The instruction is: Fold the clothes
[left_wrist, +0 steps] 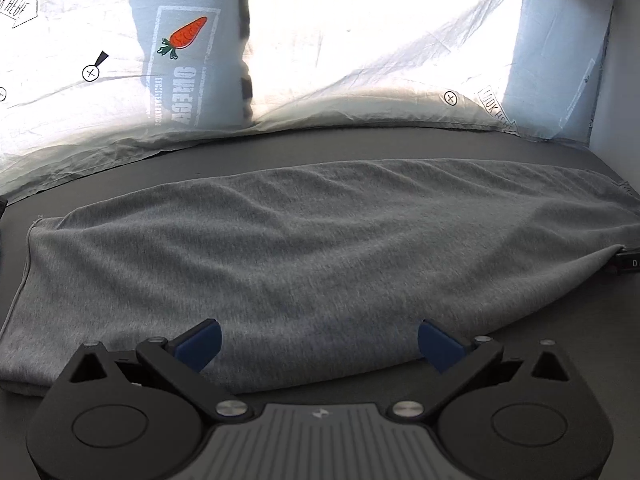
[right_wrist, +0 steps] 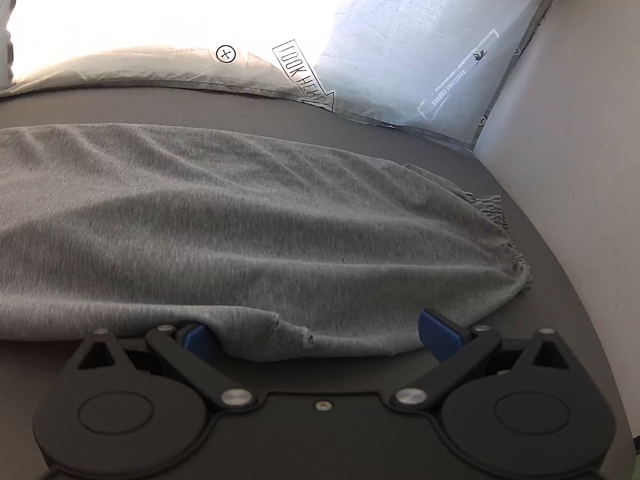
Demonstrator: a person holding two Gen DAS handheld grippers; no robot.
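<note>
The grey cloth (left_wrist: 320, 260) is lying long and flat across the dark table (left_wrist: 400, 144), filling the middle of both views. The left gripper (left_wrist: 318, 340) is sitting at 6 o'clock with its blue fingers (left_wrist: 200, 344) spread wide, holding nothing. The right gripper (right_wrist: 320, 338) is also wide open at 6 o'clock, and the cloth's near edge is lying between its fingers. A white sheet (left_wrist: 360, 40) is hanging at 12 o'clock.
</note>
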